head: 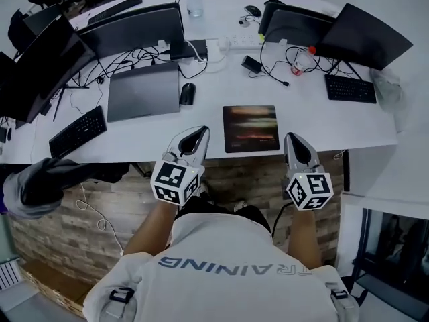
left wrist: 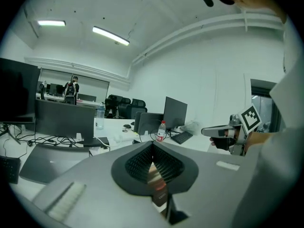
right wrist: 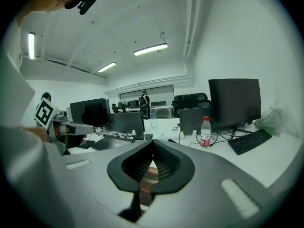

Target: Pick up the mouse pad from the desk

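Observation:
The mouse pad (head: 251, 128) is a dark rectangle with a blurred orange-brown print. It lies flat near the front edge of the white desk (head: 315, 123). Both grippers hover at that edge, on either side of the pad and apart from it. My left gripper (head: 199, 131) is at the pad's left and my right gripper (head: 293, 138) at its right; both are shut and hold nothing. In the left gripper view a sliver of the pad (left wrist: 154, 175) shows below the closed tips (left wrist: 153, 144). The right gripper view shows the same pad (right wrist: 149, 177) below its tips (right wrist: 153, 141).
Behind the pad lie a closed grey laptop (head: 143, 90), a black mouse (head: 188, 93), a power strip (head: 234, 43) with cables and a red-capped bottle (head: 299, 60). Keyboards (head: 78, 131) (head: 350, 88) and dark monitors (head: 137, 29) flank them. A draped chair (head: 40, 183) stands at the left.

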The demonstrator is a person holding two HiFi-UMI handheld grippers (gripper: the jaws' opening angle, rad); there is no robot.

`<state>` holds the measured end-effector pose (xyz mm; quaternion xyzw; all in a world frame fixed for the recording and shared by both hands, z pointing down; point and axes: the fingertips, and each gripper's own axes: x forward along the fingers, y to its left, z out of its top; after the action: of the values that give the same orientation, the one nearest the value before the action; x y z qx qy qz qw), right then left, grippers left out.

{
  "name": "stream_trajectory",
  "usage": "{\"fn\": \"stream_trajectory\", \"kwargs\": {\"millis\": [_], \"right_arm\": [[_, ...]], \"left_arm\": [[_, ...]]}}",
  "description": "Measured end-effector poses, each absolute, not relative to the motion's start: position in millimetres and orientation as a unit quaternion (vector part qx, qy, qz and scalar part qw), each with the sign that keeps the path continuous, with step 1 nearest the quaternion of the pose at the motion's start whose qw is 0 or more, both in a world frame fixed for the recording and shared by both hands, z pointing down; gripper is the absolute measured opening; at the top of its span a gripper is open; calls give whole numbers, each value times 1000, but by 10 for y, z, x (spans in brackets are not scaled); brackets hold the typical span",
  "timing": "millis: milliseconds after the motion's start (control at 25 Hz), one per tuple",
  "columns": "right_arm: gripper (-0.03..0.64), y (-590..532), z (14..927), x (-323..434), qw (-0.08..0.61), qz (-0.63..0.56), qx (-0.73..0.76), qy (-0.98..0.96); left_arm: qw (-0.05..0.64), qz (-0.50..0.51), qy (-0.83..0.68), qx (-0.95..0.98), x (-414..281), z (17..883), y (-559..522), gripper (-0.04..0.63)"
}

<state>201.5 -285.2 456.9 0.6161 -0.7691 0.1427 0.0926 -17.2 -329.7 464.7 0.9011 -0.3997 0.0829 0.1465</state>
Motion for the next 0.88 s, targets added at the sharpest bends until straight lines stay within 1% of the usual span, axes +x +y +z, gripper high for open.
{"fn": "stream_trajectory", "kwargs": {"millis": [120,280,680,800,880], "right_arm": [[14,-2916,4602,1921,97,144,622,-764],[14,-2924,4644,2010,98,150,629,-756],[14,-3044,4648,2421,91,143,604,-779],[14,-3109,4612,2553,79,141,591,-790],[56,-3155,4642,2604,83,142,583,-796]], "left_arm": [[149,88,-395,902,-294,4693,-3426,0],[150,86,-399,900,-317,4693,-3513,0],[144,82,-423,891,96,4556,-3429,0],[146,83,-434,885,177,4537,-3421,0],[147,82,-441,882,219,4537,-3408,0]]}}
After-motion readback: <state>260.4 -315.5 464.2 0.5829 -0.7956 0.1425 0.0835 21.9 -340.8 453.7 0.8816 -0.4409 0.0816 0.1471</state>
